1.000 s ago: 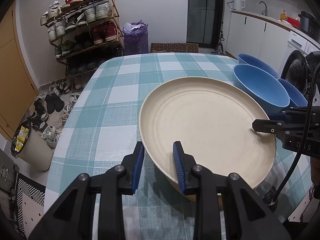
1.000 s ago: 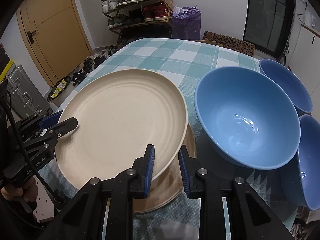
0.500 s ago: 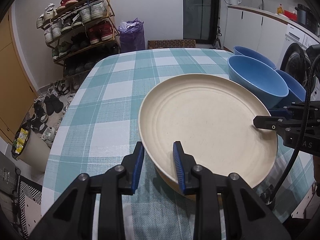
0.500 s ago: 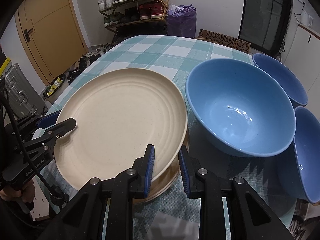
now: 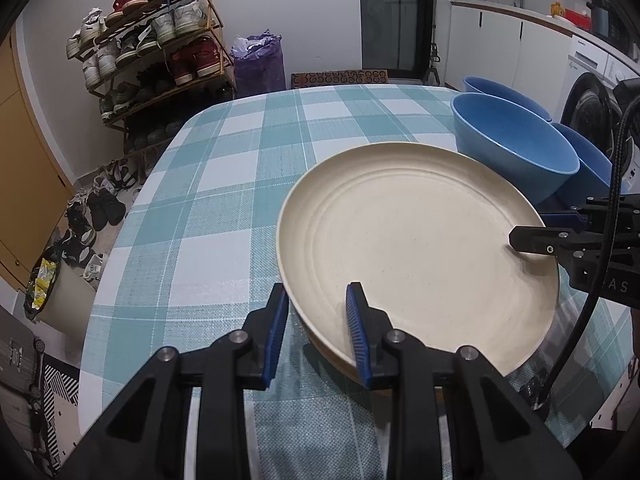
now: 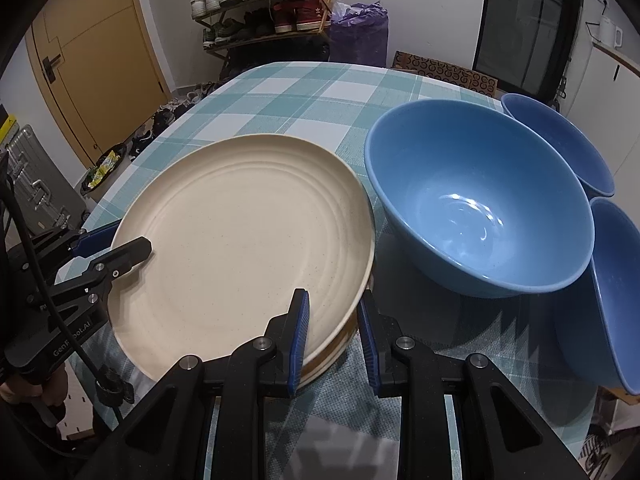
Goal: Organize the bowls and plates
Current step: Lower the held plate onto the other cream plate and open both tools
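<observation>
A large cream plate (image 5: 416, 240) (image 6: 240, 240) lies on top of another cream plate whose rim (image 6: 340, 344) shows beneath it. My left gripper (image 5: 316, 332) straddles the top plate's near left rim, jaws around it with a gap. My right gripper (image 6: 332, 332) straddles the opposite rim the same way. Each gripper shows in the other view, the right one (image 5: 532, 236) and the left one (image 6: 120, 248). Three blue bowls stand to the right: a big one (image 6: 476, 200), one behind (image 6: 560, 140), one at the right edge (image 6: 608, 288).
The table wears a teal and white checked cloth (image 5: 240, 168). A shoe rack (image 5: 152, 52) and a purple bag (image 5: 258, 64) stand beyond the far edge. A washing machine (image 5: 592, 96) and counter are at the right. Shoes and a bin (image 5: 52, 296) lie on the floor left.
The plate has come down onto the lower plate, and both grippers have come down with it. Jaw width looks unchanged.
</observation>
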{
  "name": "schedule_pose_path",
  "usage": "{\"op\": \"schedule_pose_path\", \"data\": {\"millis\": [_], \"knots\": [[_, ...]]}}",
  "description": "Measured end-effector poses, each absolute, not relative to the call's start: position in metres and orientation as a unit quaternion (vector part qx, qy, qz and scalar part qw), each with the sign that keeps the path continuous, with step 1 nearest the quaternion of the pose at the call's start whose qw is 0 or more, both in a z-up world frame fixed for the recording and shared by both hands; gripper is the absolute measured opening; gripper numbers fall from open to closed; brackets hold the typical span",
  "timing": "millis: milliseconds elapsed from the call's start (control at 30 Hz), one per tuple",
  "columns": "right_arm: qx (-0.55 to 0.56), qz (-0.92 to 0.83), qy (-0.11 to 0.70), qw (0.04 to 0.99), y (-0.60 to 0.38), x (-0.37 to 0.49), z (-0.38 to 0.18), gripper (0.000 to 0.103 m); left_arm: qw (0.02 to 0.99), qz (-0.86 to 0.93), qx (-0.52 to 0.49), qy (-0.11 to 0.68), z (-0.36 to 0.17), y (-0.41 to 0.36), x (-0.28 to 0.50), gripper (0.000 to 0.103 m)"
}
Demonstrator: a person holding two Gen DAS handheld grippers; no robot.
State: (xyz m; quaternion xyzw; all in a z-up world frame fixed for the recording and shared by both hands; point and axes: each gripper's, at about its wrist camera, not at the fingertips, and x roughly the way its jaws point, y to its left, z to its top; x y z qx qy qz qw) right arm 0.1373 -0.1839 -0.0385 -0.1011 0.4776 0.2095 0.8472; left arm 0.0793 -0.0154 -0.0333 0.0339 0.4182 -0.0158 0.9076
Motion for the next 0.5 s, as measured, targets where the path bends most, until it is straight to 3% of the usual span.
{"op": "schedule_pose_path", "data": {"millis": [500], "knots": [[-0.121,0.204,0.478,0.846,-0.1772,0.1375,-0.0486,0.025,0.903,-0.016,0.044,0.427,-0.0419,-0.0169,0.0794,0.028]]}}
